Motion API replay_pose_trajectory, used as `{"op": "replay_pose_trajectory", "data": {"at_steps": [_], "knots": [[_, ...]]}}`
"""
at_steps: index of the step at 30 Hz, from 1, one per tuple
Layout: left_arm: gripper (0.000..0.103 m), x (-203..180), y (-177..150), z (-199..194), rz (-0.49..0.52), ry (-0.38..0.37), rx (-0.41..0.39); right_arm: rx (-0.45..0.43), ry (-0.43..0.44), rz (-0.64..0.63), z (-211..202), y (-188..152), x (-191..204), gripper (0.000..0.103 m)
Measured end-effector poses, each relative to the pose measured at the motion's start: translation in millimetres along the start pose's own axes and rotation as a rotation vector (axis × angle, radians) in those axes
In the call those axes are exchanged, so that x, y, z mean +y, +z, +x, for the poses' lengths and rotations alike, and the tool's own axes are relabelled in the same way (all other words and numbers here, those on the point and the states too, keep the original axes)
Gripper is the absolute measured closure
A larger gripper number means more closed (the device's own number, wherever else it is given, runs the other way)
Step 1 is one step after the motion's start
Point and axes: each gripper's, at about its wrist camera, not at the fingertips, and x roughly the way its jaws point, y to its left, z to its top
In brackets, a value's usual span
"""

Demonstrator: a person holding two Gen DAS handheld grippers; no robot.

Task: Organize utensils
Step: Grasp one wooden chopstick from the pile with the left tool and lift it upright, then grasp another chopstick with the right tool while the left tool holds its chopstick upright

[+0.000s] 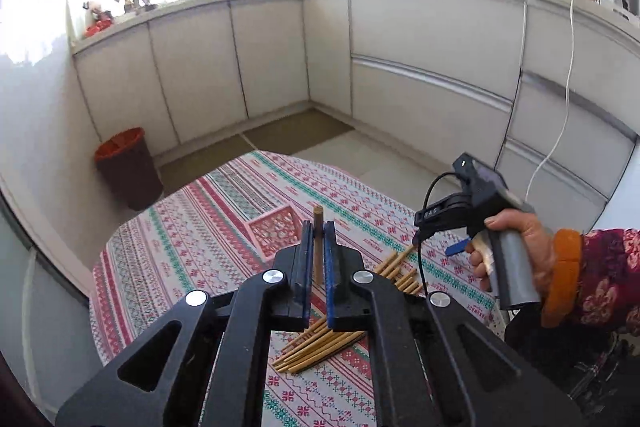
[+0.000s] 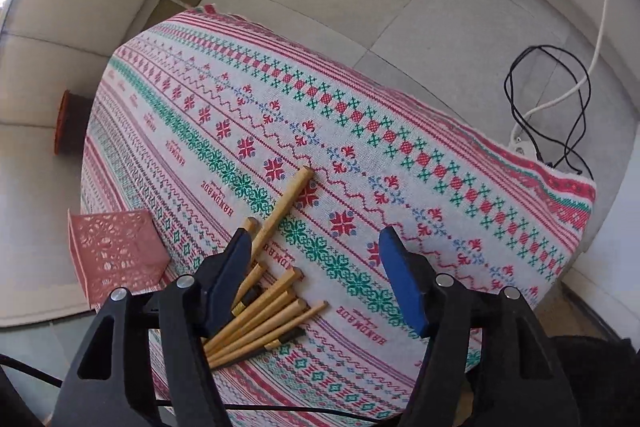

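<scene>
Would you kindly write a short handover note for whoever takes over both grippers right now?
Left gripper: shut on one brown wooden chopstick, held upright above the table.
Right gripper: open, empty, hovering over the pile of loose bamboo chopsticks on the patterned red-green tablecloth.
Pink perforated plastic basket: at the table's left edge; contents not visible.
Done: one chopstick lifted.
Left: drop it in the basket, probably, then gather the rest.

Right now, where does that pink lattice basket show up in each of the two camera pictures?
Left wrist view: the pink lattice basket sits on the patterned tablecloth just left of and beyond the shut fingers holding one chopstick.
Right wrist view: the basket is at the lower left, at the table's edge.
Shared landmark: the loose chopstick pile.
</scene>
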Motion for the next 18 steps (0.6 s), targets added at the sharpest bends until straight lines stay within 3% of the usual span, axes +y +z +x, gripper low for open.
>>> {"op": "replay_pose_trajectory", "data": {"at_steps": [5, 7, 13, 14, 15, 18], "knots": [[0.099, 11.0, 7.5, -45.9, -0.05, 0.012, -0.13, 0.032, -0.109, 0.102, 23.8, 3.6, 18.4, 0.054], [0.099, 11.6, 7.2, -56.1, -0.052, 0.008, -0.161, -0.001, -0.138, 0.118, 25.4, 5.4, 25.7, 0.062], [0.099, 17.1, 2.4, -80.1, -0.111, -0.013, -0.231, -0.014, -0.225, 0.152, 30.8, 8.9, 38.9, 0.064], [0.099, 19.0, 1.4, -82.6, -0.126, -0.012, -0.235, -0.022, -0.235, 0.154, 30.3, 8.5, 39.0, 0.068], [0.099, 18.9, 1.3, -84.6, -0.136, -0.009, -0.235, -0.037, -0.25, 0.146, 28.7, 7.5, 39.0, 0.081], [0.099, 17.0, 1.1, -97.5, -0.145, 0.012, -0.25, -0.067, -0.185, 0.152, 22.7, 0.7, 30.5, 0.088]]}}
